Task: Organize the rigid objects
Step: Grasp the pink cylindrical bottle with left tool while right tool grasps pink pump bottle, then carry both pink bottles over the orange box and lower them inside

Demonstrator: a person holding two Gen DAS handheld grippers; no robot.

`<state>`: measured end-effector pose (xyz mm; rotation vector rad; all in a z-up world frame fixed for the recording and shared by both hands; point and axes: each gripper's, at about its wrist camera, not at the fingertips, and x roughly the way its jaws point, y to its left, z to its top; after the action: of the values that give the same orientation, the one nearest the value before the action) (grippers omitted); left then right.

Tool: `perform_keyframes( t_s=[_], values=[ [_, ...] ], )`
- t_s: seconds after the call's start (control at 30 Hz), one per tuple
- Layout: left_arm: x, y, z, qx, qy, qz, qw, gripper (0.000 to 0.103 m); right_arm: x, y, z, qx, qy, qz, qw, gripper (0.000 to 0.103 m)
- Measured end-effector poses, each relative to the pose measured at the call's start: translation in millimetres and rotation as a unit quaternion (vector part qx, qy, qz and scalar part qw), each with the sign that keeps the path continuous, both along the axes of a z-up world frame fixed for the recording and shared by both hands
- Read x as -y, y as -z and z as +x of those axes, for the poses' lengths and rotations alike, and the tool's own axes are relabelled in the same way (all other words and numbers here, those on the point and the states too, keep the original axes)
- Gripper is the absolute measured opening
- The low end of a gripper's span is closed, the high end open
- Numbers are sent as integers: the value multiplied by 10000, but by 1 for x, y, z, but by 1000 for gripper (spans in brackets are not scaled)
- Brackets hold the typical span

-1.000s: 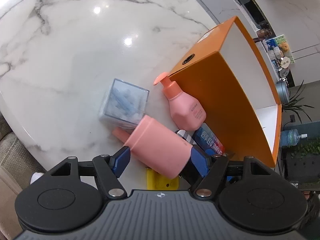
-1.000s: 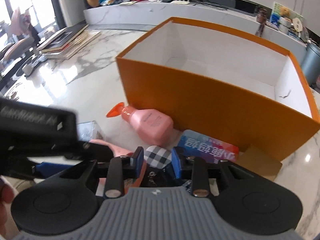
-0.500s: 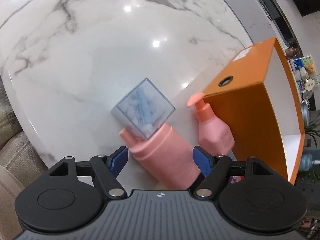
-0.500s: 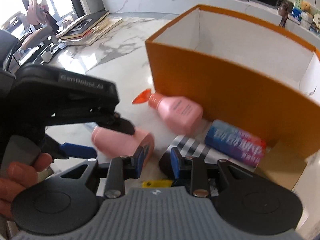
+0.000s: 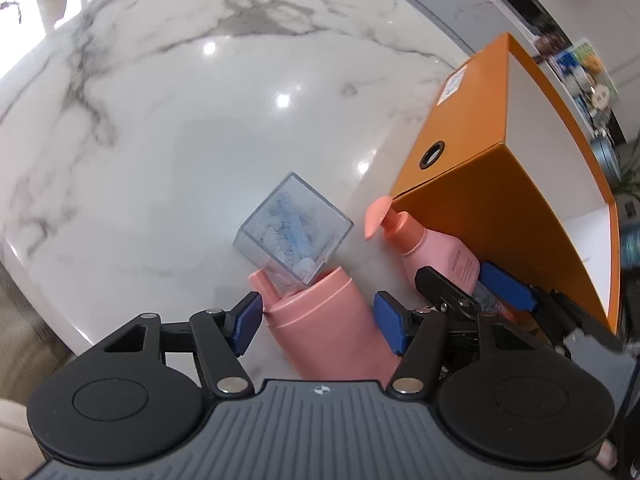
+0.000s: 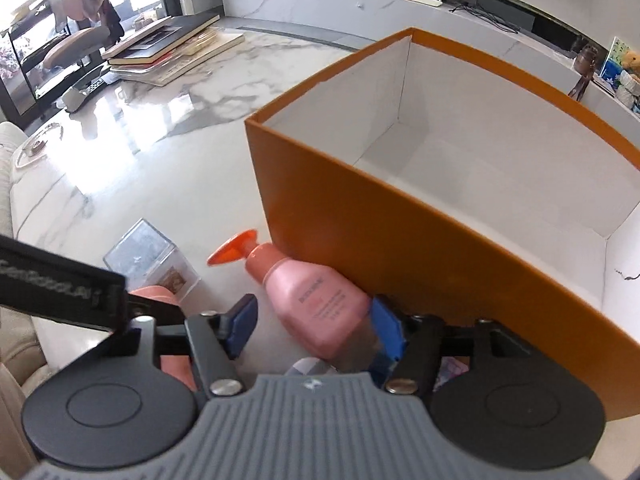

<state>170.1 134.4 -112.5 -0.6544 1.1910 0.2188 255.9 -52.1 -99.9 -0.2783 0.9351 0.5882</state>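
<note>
Pink bottles are what both tools are reaching for, beside the orange box point(image 6: 400, 264) on the marble tabletop point(image 5: 160, 120). In the left wrist view, the left gripper point(image 5: 320, 320) has its jaws released and spread on either side of a pink cylindrical bottle point(image 5: 332, 320); whether the blue pads touch it I cannot tell. Its long axis runs from about 5 o'clock up to 11 o'clock, cap end tucked under a clear plastic cube point(image 5: 292, 232). In the right wrist view, the right gripper point(image 6: 316, 328) is likewise unclenched, straddling the base of a pink pump bottle point(image 6: 316, 300) that lies flat against the box wall, pump head pointing to 10 o'clock. Each tool is nearest its own bottle. Judging from this, each need only clench across the short width, then lift toward the box opening at 1 o'clock.
</note>
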Motion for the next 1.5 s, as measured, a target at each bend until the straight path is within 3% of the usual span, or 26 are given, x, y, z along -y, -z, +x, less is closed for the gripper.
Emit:
perform_keyframes(
  t_s=[0.13,0.27,0.37,0.47,0.53,0.67,0.8,1.0,1.07,1.1,1.17,1.3,1.5],
  values=[
    [3,-5,-3,102,389,436,9982,70,-3,0,1,-235,-29,77,9997,53],
    [-4,-8,-7,59,482,657,9967,70,-5,2,0,-1055,-74,423,9935,43],
    [-11,-8,-12,-130,341,680,9970,82,-11,-3,-9,-1074,-204,451,9930,46],
    [-20,-9,-22,-313,175,425,9985,86,-17,-12,-8,-641,-249,218,9974,66],
    [-26,-3,-26,-449,10,124,9989,87,-20,-16,-2,-445,-222,100,9987,66],
    [-26,7,-28,-481,0,-130,9988,86,-33,-16,12,-584,-332,175,9976,66],
    [-18,1,-25,-375,342,175,9986,77,-50,-6,19,-649,-557,-28,9963,62],
    [-8,-2,-27,-531,961,663,9917,76,-64,7,21,-699,-710,-388,9943,61],
    [-6,1,-30,-569,1061,772,9897,74,-59,10,19,-776,-639,-497,9937,58],
    [-7,2,-32,-521,1067,800,9897,67,-57,12,18,-822,-593,-518,9935,55],
    [-10,2,-33,-446,1016,746,9910,65,-52,15,16,-904,-442,-488,9937,46],
    [-12,-4,-39,-204,1040,844,9908,65,-36,12,10,-1086,-46,-187,9939,45],
    [-18,-27,-54,139,832,674,9942,65,-5,0,-19,-1383,689,524,9866,45]
  ],
)
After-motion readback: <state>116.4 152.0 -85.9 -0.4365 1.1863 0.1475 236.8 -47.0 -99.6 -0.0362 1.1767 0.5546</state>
